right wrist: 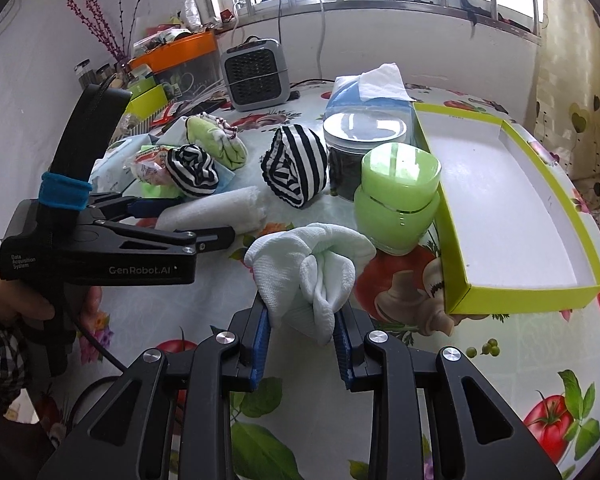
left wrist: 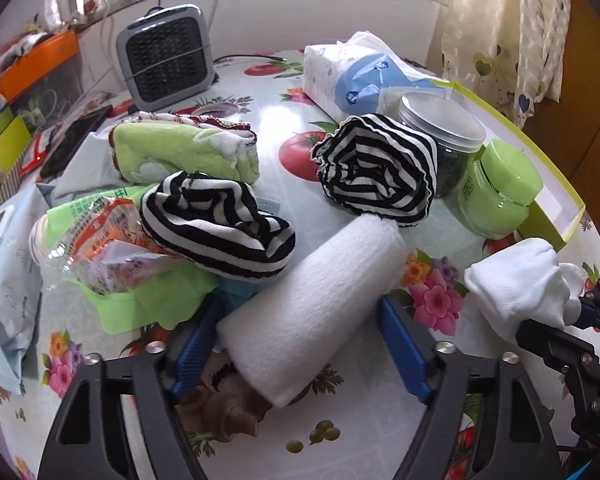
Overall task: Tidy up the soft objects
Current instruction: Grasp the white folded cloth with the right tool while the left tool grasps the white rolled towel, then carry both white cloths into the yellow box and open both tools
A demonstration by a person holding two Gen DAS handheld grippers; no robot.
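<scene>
I read this as early in the job: the lime-edged box (right wrist: 500, 184) at my two o'clock in the right wrist view is bare inside, so nothing soft has gone in yet. My right gripper (right wrist: 302, 344) has its blue pads pinched on a bundled white sock (right wrist: 312, 272), held just short of the box's near corner, which I take for the first item on its way in. My left gripper (left wrist: 300, 344) has its fingers spread either side of the rolled white towel (left wrist: 312, 304); the right pad stands apart from the roll, and whether the left pad touches it I cannot tell, so I do not count the towel as gripped. Still loose on the table are two striped black-and-white rolls, one (left wrist: 216, 228) at ten o'clock from the towel resting on plastic packets, the other (left wrist: 376, 168) at one o'clock against the clear jar (left wrist: 444, 128), plus a folded green cloth (left wrist: 184, 152) at eleven o'clock. Most of the sorting remains.
</scene>
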